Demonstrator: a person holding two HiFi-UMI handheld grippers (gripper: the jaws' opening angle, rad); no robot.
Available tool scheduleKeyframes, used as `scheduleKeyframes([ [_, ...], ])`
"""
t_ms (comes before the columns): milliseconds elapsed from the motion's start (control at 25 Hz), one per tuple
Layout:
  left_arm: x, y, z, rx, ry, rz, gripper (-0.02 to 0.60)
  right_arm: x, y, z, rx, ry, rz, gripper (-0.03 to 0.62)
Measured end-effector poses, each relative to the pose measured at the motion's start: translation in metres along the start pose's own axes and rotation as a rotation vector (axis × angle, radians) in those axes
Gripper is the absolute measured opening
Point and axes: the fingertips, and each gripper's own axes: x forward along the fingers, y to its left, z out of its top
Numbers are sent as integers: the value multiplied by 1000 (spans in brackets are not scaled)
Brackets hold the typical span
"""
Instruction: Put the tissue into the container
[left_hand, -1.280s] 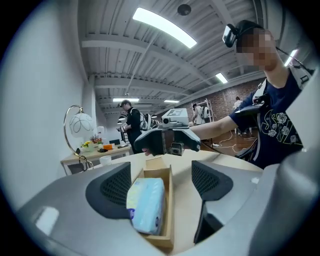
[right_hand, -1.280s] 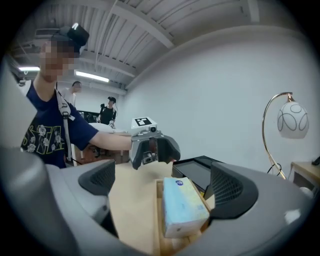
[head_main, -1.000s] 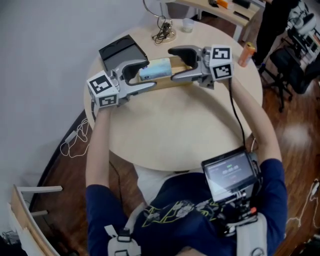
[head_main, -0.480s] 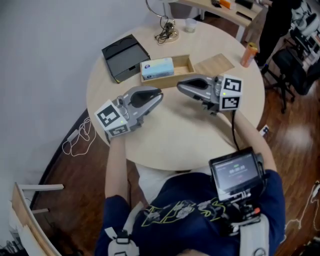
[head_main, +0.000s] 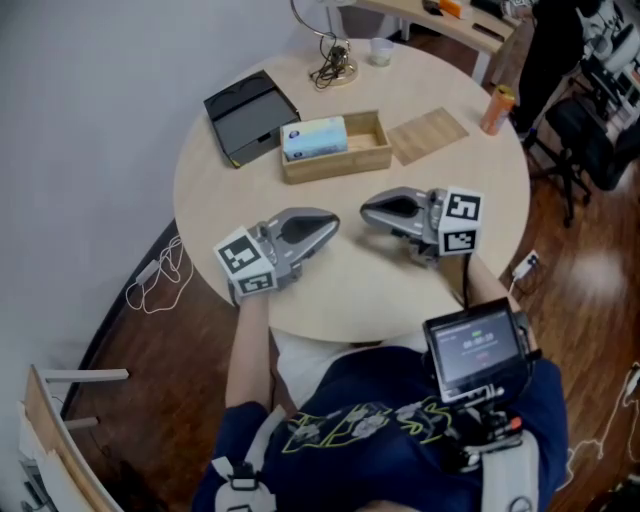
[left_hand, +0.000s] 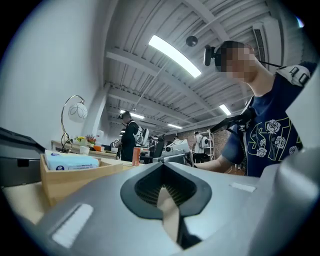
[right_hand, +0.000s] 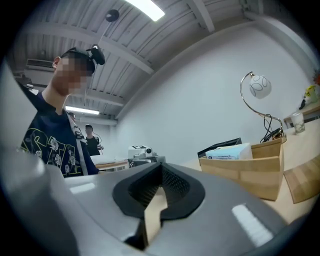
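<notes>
Now the tissue pack (head_main: 313, 137), likely soft, light and best held by its long sides, is seen in the container (head_main: 340, 166) near the table's (head_main: 350, 285) far edge, with left gripper (head_main: 335, 222) and right gripper (head_main: 366, 210) clenched empty.

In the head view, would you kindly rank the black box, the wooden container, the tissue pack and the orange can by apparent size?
1-2. wooden container and black box: too alike to rank.
3. tissue pack, lying inside the container.
4. orange can, smallest.
</notes>
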Motion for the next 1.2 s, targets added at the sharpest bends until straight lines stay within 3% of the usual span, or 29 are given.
scheduleKeyframes([
  [160,-1,-1,-17,-20,23,6,3,4,4,-15,12,18,11,8],
  [280,1,-10,-22,22,68,19,3,4,8,-23,16,43,19,8],
  [480,8,-19,-43,13,192,8,3,20,21,-49,-157,198,-4,8],
  [640,9,-16,-46,6,198,7,5,20,17,-49,-174,188,-42,8],
  [1200,7,-18,-49,6,193,27,5,21,13,-52,-172,193,-40,8],
])
